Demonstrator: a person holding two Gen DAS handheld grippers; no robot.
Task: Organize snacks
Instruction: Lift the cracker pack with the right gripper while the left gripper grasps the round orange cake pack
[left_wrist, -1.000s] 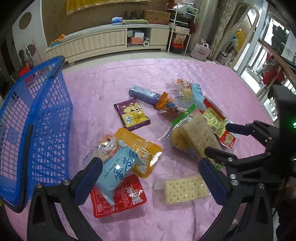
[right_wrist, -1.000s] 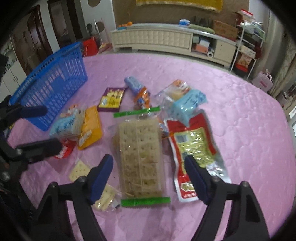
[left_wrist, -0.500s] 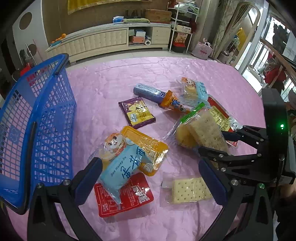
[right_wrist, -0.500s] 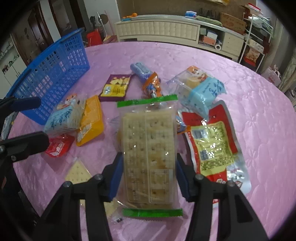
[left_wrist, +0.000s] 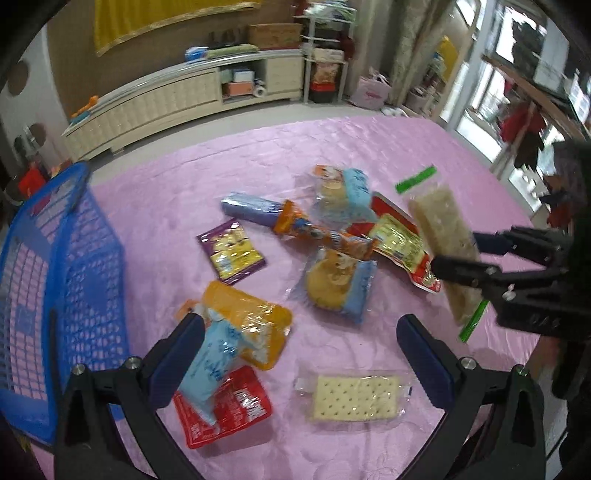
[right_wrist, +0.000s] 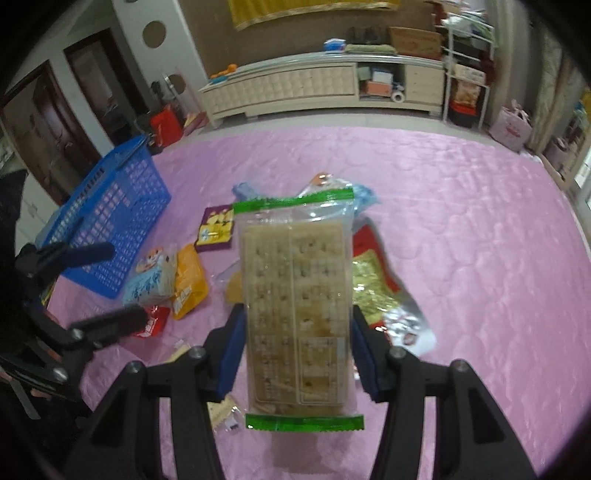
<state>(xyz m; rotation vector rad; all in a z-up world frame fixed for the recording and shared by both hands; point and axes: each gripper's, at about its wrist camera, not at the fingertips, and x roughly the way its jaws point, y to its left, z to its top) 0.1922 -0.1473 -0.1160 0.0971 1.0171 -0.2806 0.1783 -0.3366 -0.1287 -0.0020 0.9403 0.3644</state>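
While the right gripper (right_wrist: 295, 347) pinches the long cracker pack (right_wrist: 295, 302) between its 2 fingers, lifted clear of the pink tablecloth (right_wrist: 461, 229), the left gripper (left_wrist: 295, 350) hangs wide open and empty over the scattered snacks. I'd say this is the carry step; next comes a swing across to the blue basket (right_wrist: 110, 218).

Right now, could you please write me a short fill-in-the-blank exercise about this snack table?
1. The right gripper is shut on the ____ pack.
2. The left gripper has its jaws ____.
3. The basket is ____ in colour.
4. The cloth over the table is ____.

Missing words: cracker; open; blue; pink
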